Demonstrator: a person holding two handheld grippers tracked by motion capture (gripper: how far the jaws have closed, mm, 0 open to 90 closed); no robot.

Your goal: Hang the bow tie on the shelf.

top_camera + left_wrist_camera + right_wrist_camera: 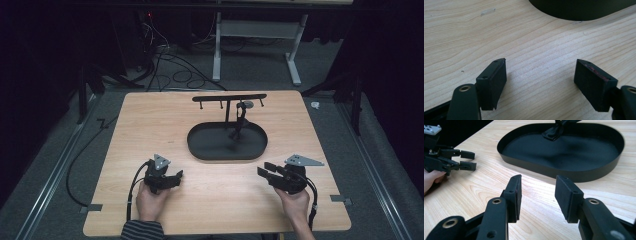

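Both grippers (pixel 176 176) (pixel 264 171) open, empty, above table (pixel 215 200).

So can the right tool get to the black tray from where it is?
Probably yes. The right tool is open and empty, the tray lies just ahead of it, and only bare table lies between them.

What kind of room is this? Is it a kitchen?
Probably not a kitchen; it looks like a lab or recording studio. A wooden table stands on grey carpet, black curtains hang around it, and loose cables lie on the floor behind.
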